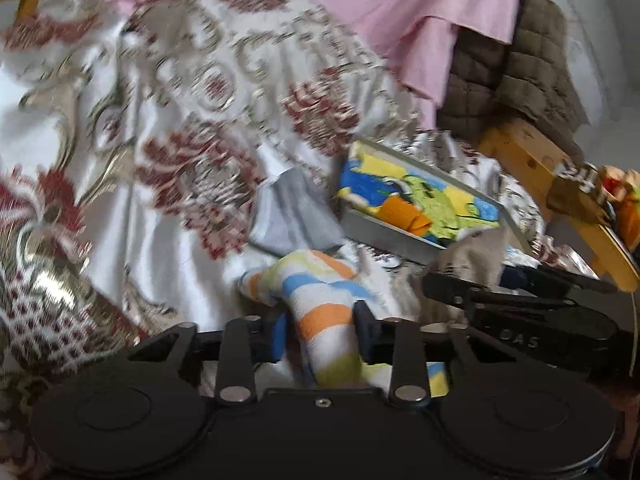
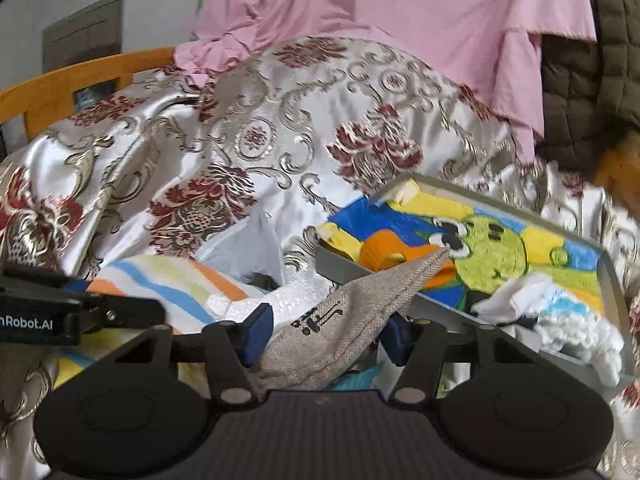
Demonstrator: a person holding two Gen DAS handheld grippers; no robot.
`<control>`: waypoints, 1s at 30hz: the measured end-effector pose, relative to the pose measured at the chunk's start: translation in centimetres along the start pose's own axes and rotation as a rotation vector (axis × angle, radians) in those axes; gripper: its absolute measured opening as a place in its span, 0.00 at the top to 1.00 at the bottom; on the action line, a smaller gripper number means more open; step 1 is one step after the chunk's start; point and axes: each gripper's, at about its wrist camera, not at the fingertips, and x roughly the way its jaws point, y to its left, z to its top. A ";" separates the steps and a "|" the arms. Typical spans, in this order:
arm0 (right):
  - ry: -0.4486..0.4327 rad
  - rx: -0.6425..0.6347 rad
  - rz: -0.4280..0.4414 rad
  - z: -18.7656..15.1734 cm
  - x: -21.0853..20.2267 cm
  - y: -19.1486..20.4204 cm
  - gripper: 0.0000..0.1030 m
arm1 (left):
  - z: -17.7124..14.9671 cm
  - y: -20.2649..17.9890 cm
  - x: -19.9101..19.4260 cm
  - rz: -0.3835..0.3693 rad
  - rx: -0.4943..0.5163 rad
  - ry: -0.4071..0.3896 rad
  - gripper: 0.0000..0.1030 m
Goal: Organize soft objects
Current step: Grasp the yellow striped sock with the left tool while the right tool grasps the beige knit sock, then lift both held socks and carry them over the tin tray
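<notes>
My left gripper (image 1: 323, 334) is shut on a rolled towel (image 1: 326, 312) striped in orange, blue and yellow-green, with both blue pads pressed against its sides. My right gripper (image 2: 327, 334) is shut on a beige woven cloth (image 2: 360, 304) with a black print; the cloth's tip rises toward a grey tray (image 2: 360, 270). The tray (image 1: 384, 232) holds a bright yellow, blue and green cartoon cloth (image 2: 492, 256), an orange piece (image 2: 380, 250) and a white fluffy item (image 2: 568, 324). The striped towel (image 2: 172, 280) lies to the left of the right gripper.
Everything lies on a rumpled white satin bedspread (image 2: 224, 132) with red and gold flowers. A grey cloth (image 1: 292, 216) sits behind the towel. A pink garment (image 2: 420, 20) and a brown quilted jacket (image 2: 580, 92) hang at the back. The orange wooden bed frame (image 1: 524, 156) borders the right.
</notes>
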 end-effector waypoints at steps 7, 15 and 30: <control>0.027 -0.026 -0.014 -0.1 -0.6 0.8 0.63 | -0.3 -1.7 0.1 -0.062 0.093 0.040 0.72; -0.002 -0.106 -0.060 -0.5 -2.8 1.8 0.79 | 0.0 -1.9 -0.4 -0.055 0.104 0.038 0.91; -0.105 -0.201 -0.129 0.0 -11.8 2.2 0.81 | 1.1 -3.6 -6.2 -0.116 0.142 -0.113 0.92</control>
